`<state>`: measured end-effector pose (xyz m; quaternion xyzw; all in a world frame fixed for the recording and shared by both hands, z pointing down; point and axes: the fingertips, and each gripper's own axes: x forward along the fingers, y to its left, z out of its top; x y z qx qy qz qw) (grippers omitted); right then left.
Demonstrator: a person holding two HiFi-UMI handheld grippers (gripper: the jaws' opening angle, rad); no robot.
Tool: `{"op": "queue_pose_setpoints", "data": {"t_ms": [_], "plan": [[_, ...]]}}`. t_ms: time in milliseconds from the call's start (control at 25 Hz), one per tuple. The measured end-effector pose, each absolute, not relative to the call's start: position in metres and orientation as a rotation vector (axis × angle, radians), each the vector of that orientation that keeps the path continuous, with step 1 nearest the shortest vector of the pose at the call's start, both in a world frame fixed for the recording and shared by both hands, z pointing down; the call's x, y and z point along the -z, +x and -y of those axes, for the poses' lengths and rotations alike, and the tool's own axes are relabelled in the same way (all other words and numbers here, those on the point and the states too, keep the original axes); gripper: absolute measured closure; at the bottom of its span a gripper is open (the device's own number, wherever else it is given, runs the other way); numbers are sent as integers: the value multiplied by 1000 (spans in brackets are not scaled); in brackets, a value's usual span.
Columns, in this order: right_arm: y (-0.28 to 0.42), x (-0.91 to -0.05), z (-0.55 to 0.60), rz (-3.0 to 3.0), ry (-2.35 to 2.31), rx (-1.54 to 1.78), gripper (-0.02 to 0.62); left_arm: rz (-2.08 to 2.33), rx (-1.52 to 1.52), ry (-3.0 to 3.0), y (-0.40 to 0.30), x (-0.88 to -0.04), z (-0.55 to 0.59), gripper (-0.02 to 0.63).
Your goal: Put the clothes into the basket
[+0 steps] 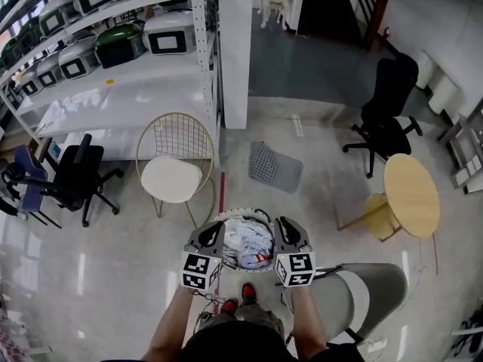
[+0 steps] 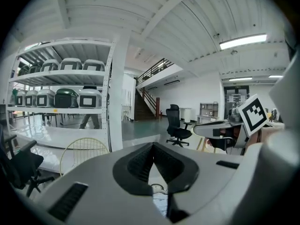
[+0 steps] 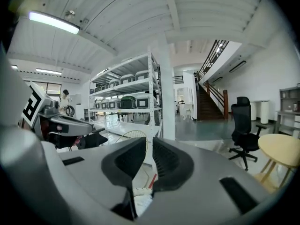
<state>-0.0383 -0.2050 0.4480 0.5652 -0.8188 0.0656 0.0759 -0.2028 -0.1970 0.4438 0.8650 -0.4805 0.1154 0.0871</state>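
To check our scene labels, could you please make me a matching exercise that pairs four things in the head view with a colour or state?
Things:
1. basket
2. round table
3. wire chair
4. floor mat

Descriptions:
A. grey, lying flat on the floor
B. light wood top
C. holds clothes
D. gold frame, white seat

Pairs: 1-C; 2-B; 3-D; 4-A

Grey left gripper [image 1: 212,237] and right gripper [image 1: 285,234], black ribbed pads [image 2: 138,165], black-and-white marker cubes [image 1: 200,270], white wire basket [image 1: 230,216], pale blue-white clothes [image 1: 245,238] with a red patch, gold wire chair [image 1: 175,138] with a white seat, black office chair [image 1: 389,100], light wood table [image 1: 411,194], grey mat [image 1: 274,166], red shoes [image 1: 247,292]
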Motion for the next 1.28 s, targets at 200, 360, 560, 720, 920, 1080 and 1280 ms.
{"op": "queue_pose_setpoints", "data": {"t_ms": [200,360,560,720,920,1080,1280], "plan": [[-38,-422,175,2454,1743,-135,542,1448,-317,2632,-214,-416,177,600],[-42,-409,146,2468,1774,-120,554,1444,-281,2656,-221,-403,158,600],[-48,-404,114,2468,1801,-104,558,1412,-296,2672,-222,-405,134,600],[-51,-409,92,2447,1821,-99,565,1378,-317,2687,-223,-413,113,600],[-58,-420,74,2425,1837,-118,566,1349,-330,2691,-229,-420,97,600],[-64,-426,68,2421,1825,-139,566,1335,-337,2694,-233,-423,91,600],[-64,-424,65,2413,1840,-131,566,1324,-325,2701,-233,-422,91,600]]}}
